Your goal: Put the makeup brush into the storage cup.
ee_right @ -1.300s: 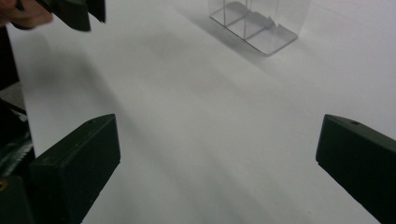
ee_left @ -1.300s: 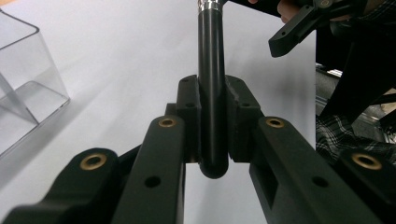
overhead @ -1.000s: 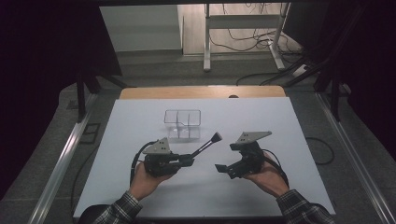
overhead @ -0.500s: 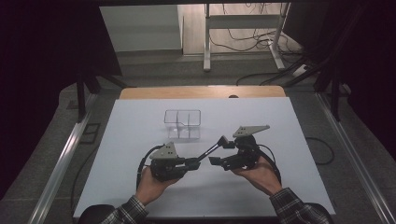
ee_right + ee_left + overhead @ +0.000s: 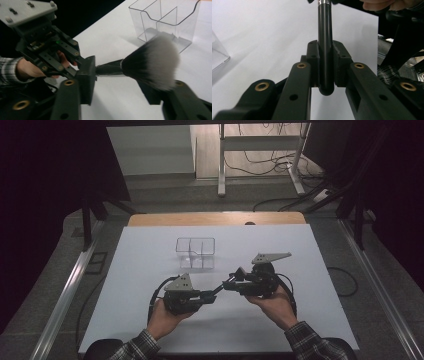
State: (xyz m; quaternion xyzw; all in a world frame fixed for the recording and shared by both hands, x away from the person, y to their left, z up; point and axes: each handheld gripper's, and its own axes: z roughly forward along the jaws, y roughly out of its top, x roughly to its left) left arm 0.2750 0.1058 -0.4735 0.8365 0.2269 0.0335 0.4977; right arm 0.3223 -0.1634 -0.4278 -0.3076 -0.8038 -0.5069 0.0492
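The left hand-held gripper pinches the black handle of a makeup brush tight between its two pads. In the left gripper view the handle runs up between the jaws, its round end pokes out below them, and its top is cut off by the edge of the picture.

The right hand-held gripper has just been closing its jaws, with the fluffy brush head between them. The hairs are blurry and hide part of the far jaw, so it is hard to tell if the pads press on them yet.

The brush is held up over the white table, between the two hands. A clear box with small walls inside stands farther back on the table, near the brush but apart from it.
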